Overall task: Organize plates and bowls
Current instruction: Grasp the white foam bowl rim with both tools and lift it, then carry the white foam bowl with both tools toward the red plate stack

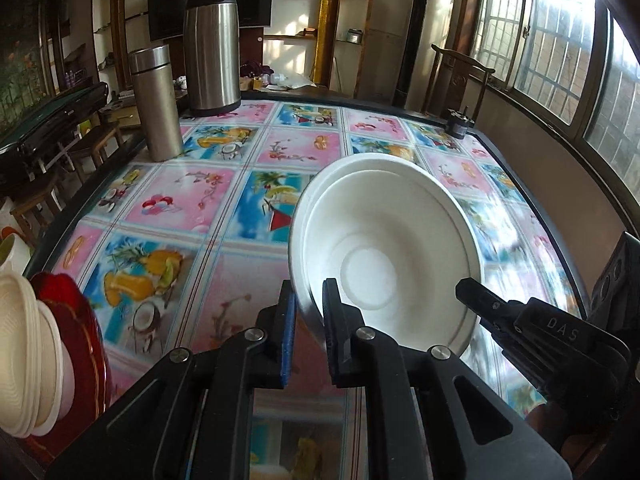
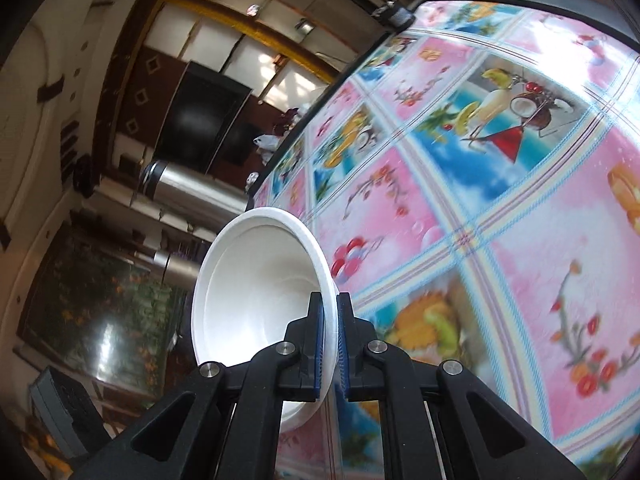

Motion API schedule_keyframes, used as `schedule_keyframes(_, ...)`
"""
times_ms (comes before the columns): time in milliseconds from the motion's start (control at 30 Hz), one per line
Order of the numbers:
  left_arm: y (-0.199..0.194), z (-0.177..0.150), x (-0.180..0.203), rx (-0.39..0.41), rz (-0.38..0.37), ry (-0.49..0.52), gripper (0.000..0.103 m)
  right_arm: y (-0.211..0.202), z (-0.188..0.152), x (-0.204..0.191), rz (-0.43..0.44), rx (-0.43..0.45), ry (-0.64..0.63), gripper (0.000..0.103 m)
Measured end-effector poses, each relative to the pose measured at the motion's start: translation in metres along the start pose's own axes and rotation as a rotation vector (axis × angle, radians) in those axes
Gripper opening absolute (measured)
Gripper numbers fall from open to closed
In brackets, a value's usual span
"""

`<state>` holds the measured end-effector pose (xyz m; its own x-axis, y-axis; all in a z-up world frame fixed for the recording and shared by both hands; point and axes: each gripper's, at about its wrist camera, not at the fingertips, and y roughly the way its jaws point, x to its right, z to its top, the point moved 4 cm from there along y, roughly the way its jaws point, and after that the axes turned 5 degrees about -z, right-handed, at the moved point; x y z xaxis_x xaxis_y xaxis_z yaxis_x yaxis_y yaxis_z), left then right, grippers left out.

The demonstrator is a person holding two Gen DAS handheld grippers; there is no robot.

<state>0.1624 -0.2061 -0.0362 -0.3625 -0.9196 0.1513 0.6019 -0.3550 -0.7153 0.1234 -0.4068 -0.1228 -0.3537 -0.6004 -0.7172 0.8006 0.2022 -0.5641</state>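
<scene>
The white bowl point(image 1: 386, 256) is round, deep and plain, seemingly two nested, tipped on edge above the patterned table with its hollow facing the left camera; its rim point(image 2: 332, 316) is pinched on both sides; cream bowls point(image 1: 30, 364) stand on edge beside a red plate point(image 1: 86, 344) at the table's left

Left tool point(image 1: 309, 320): fingers clamped on the near-left rim of the white bowl point(image 1: 384, 252).
White bowl: tilted, held above the surface point(image 1: 224, 280).
Right tool point(image 1: 476, 300): pinching the bowl's right rim.
Tall flask point(image 1: 211, 46), steel tumbler point(image 1: 155, 102): far-left corner.
Red plate point(image 1: 86, 332), cream bowls point(image 1: 28, 364): upright, near-left edge.
</scene>
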Motion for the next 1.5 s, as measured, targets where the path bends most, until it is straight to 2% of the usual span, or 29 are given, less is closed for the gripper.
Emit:
schedule_keyframes(167,-0.007,-0.02,0.003,-0.029,-0.017,0.023,0.011,-0.014,-0.029,-0.004,0.01,0.005,-0.029,0.007)
schedule_keyframes(333,-0.006,-0.037,0.003,-0.078,-0.035,0.018,0.012,-0.025,-0.045,0.012,0.005,0.001,-0.009,0.007)
schedule_keyframes(600,-0.002,-0.049,0.002,-0.094,-0.012,0.029,0.012,-0.038,-0.065,0.03,-0.033,-0.001,-0.001,0.008)
schedule_keyframes(900,-0.002,-0.049,0.003,-0.091,-0.007,0.037,0.012,-0.036,-0.065,0.024,-0.057,0.005,-0.037,0.013)
schedule_keyframes(1133,0.002,-0.05,0.002,-0.1,-0.013,0.035,0.013,-0.034,-0.058,0.024,-0.075,0.011,-0.035,0.021)
schedule_keyframes(1267,0.006,-0.049,0.002,-0.109,-0.005,0.043,0.014,-0.035,-0.057,0.019,-0.095,0.038,-0.065,0.021)
schedule_keyframes(1367,0.007,-0.048,0.001,-0.108,-0.01,0.035,0.015,-0.036,-0.057,0.011,-0.129,0.067,-0.115,0.012)
schedule_keyframes(1500,0.008,-0.048,-0.001,-0.107,-0.008,0.029,0.015,-0.034,-0.059,0.001,-0.183,0.106,-0.186,0.011)
